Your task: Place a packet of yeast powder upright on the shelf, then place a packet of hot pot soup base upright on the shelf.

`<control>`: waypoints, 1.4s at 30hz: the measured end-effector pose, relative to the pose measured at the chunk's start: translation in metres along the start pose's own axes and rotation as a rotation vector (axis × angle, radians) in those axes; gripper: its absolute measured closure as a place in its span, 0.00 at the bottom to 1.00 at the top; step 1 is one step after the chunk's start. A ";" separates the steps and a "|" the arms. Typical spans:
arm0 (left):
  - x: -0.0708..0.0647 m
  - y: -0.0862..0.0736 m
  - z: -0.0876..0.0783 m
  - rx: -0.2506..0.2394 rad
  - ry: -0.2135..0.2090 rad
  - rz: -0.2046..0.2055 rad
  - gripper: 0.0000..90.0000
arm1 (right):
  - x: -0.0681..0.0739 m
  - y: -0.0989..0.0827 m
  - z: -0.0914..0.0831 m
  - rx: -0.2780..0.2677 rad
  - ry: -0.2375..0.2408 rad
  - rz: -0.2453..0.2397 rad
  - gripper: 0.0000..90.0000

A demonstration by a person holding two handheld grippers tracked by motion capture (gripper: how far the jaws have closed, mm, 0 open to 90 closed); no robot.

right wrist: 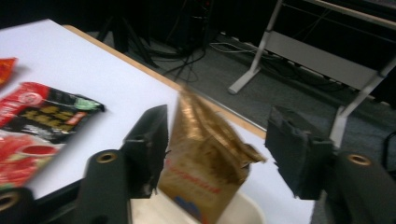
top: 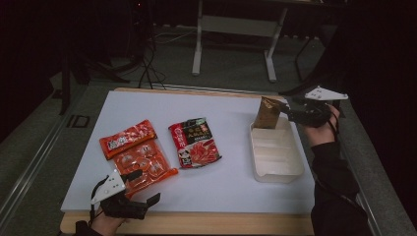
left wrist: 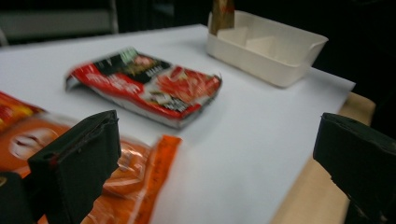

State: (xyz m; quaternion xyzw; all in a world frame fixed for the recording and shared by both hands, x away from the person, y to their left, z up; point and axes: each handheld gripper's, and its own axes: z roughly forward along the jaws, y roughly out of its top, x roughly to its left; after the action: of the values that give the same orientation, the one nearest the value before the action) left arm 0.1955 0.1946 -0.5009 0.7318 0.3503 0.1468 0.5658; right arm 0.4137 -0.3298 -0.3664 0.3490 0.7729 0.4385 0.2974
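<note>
- Now the right gripper [right wrist: 215,154] has its jaws apart around the gold bag [top: 267,113], not pressing it; the bag stands tilted in the far end of the tray [top: 280,173] and could tip out when the jaws pull away
- Left gripper [top: 142,186], jaws apart and empty, hangs over the orange pack [top: 142,164]; it could grip only the edge and let the pack slip

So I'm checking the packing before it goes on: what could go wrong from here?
The gold bag stands upright at the far end of the white tray, with the right claw open around it; it may tip over. The left claw, open beside the orange snack pack, could nudge it.
</note>
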 end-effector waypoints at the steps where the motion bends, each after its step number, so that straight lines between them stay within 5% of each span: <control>1: 0.000 0.000 0.000 0.000 0.000 0.000 0.01 | 0.000 0.000 0.000 0.000 0.000 0.000 0.41; 3: -0.001 0.004 0.001 0.013 -0.007 -0.008 0.01 | 0.004 0.000 -0.003 -0.007 0.003 0.007 0.36; 4: -0.001 0.008 0.003 0.025 -0.003 -0.003 0.01 | 0.015 -0.003 -0.011 -0.017 0.016 0.055 0.23; 5: -0.001 0.010 0.003 0.024 -0.012 0.002 0.01 | 0.019 -0.005 -0.014 -0.021 0.013 0.058 0.20; 12: 0.005 0.024 0.007 0.005 -0.007 0.021 0.02 | 0.045 -0.020 -0.036 -0.087 0.053 0.154 0.14; 20: 0.014 0.036 0.017 0.007 -0.015 0.015 0.07 | 0.075 -0.040 -0.056 -0.116 0.121 0.185 0.16; 32: 0.033 0.040 0.044 0.121 0.014 -0.027 0.16 | 0.108 -0.048 -0.081 -0.176 0.188 0.099 0.18; 42: 0.049 0.051 0.060 0.164 0.108 -0.077 0.27 | 0.127 -0.049 -0.093 -0.199 0.182 0.081 0.16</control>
State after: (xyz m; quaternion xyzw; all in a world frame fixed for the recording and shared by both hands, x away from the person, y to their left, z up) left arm 0.2848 0.1786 -0.4809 0.7527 0.4192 0.1349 0.4895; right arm 0.2552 -0.2903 -0.3880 0.3075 0.7347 0.5545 0.2413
